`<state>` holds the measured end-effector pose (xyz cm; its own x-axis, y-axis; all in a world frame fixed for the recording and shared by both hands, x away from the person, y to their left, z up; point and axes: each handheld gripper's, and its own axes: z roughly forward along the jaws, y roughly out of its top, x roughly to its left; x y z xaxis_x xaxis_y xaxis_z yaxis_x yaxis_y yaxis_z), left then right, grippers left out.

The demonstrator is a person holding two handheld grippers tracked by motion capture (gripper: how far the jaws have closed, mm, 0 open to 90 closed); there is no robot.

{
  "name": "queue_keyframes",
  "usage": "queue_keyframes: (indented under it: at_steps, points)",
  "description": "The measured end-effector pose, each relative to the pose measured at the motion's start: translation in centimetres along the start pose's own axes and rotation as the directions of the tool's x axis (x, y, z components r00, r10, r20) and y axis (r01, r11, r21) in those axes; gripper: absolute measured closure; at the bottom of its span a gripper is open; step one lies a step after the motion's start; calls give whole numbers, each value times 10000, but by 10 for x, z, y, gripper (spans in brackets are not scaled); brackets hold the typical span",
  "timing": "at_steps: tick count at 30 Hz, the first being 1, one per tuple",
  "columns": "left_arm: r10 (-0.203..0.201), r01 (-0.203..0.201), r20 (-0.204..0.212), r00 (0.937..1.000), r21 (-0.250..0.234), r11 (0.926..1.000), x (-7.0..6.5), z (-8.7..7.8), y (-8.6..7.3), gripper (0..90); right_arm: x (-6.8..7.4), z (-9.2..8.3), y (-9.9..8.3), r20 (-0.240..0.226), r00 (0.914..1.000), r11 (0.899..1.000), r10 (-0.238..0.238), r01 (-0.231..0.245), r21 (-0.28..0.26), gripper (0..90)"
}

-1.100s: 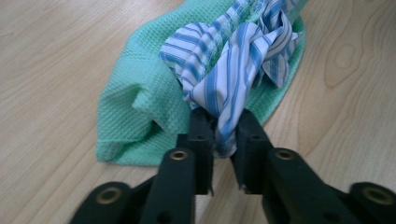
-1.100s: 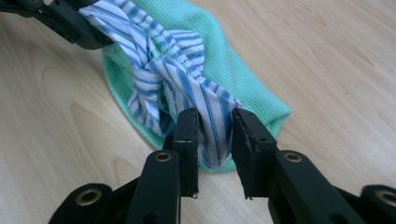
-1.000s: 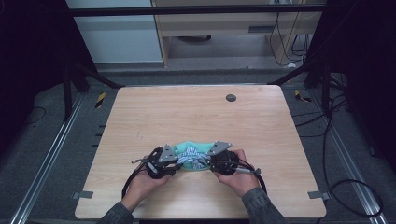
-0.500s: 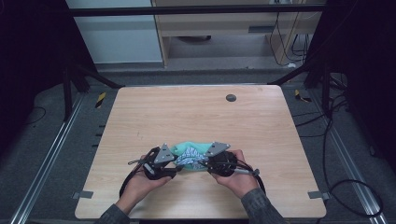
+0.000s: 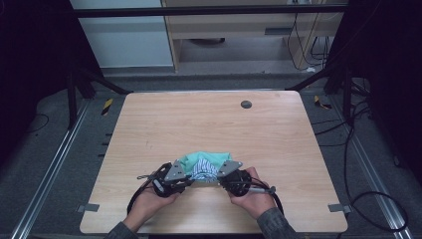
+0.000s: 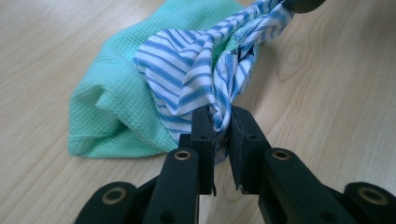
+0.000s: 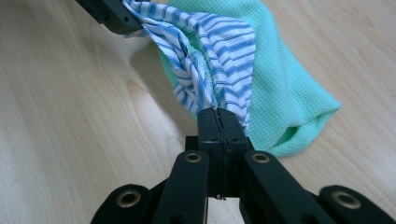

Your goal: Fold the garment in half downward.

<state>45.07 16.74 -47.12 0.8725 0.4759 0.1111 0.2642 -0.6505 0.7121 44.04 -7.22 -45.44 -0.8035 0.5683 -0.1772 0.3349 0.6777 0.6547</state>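
A blue-and-white striped cloth (image 5: 203, 169) lies bunched on a mint green waffle cloth (image 5: 211, 157) near the table's front edge. My left gripper (image 5: 188, 175) is at the bundle's left end. Its jaws have just been closing and now pinch a twisted fold of the striped cloth (image 6: 187, 79), with the green cloth (image 6: 112, 112) lying behind it. At the right end, my right gripper (image 5: 221, 177) has also just been closing. The right gripper (image 7: 218, 122) is shut tight on another corner of the striped cloth (image 7: 219, 51), beside the green cloth (image 7: 285, 88). The striped cloth stretches between the two grippers.
The wooden table (image 5: 209, 119) has a dark round grommet (image 5: 246, 104) near its far edge. Metal frame rails run along both sides, and cables (image 5: 368, 199) lie on the floor to the right. A cabinet stands beyond the table.
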Motion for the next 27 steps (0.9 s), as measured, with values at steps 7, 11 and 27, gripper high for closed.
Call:
queue_keyframes:
  at_steps: [7, 11, 27]
  points:
    - [110, -116, 194, 9998, 336, 9994, -4, 3, -10, 823, 9, 2, -8, -219, 9998, 9999, -19, 22, 166, 900]
    - [295, -305, 197, 9994, 544, 9981, -9, 3, -15, 827, 14, 5, -13, -343, 9994, 9994, -61, 73, 346, 900]
    - [-720, 720, 116, 9973, -45, 9974, -16, -14, -25, 422, 18, -2, -31, -733, 9959, 9985, 531, -537, -62, 605]
